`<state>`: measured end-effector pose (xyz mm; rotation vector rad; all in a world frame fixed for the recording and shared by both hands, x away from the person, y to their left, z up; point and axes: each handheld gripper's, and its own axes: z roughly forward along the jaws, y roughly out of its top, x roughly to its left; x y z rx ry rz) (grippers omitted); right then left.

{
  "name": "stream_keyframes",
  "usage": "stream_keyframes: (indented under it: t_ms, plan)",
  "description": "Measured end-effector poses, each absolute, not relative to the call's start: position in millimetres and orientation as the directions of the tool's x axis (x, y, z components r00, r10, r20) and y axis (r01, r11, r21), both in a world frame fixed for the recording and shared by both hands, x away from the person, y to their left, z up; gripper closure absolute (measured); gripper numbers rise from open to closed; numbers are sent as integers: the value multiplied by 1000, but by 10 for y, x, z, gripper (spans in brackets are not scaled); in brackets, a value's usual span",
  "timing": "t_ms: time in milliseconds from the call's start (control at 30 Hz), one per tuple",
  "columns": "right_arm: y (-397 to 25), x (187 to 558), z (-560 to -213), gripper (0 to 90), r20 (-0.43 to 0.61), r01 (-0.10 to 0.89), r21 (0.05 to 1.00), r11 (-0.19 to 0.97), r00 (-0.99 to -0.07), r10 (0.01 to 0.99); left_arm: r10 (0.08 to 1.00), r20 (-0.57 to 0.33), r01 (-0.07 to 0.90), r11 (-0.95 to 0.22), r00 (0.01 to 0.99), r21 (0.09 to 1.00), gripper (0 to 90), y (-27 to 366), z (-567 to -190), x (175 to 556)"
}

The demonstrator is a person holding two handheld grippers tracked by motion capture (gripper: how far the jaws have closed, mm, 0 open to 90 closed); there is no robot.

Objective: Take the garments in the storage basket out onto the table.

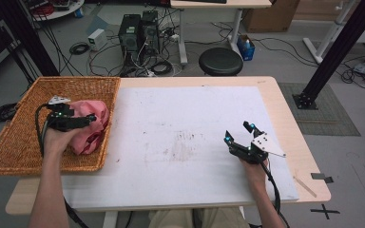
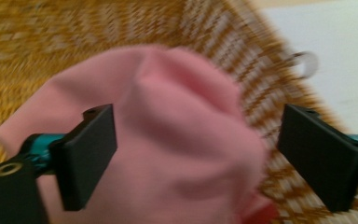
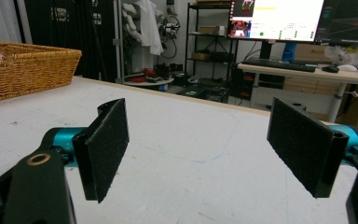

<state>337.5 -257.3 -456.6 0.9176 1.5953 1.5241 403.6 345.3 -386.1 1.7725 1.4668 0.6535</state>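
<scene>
— How many things are on the counter [image 1: 266, 95]?

— One wicker basket [image 1: 24, 142] at the left of the high view, hanging over the counter's left edge, and one crumpled pink cloth [image 1: 92, 126] inside it, against the basket's right wall. Two tongs, one per hand.

— And the tongs?

— The left tongs [image 1: 93, 117] hover over the cloth inside the basket; in the left gripper view its jaws stand wide, one to each side of the pink bundle [image 2: 177, 140], not pinching it. The right tongs [image 1: 237, 132] sit at the lower right of the high view, jaws spread wide and holding nothing.

— Room to move?

— One white sheet [image 1: 180, 142] covers most of the counter, bare between basket and right tongs. The right tongs rest close to the sheet's right edge.
</scene>
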Motion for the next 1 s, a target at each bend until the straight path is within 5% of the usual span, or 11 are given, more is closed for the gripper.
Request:
stream_keyframes:
  t_ms: [767,867,1000]
  plan:
    - [-2567,3378,-4564,203,-27,19,999,41,-476,879,995,-31,720,-48,96,692,46,3422,-4346,4319]
    - [-2567,3378,-4564,203,-34,14,999,47,-475,879,996,-18,725,-53,90,687,61,3406,-4337,4313]
    - [-2567,3380,-4564,203,-36,13,999,48,-477,878,996,-23,719,-49,90,693,224,3348,-4317,4255]
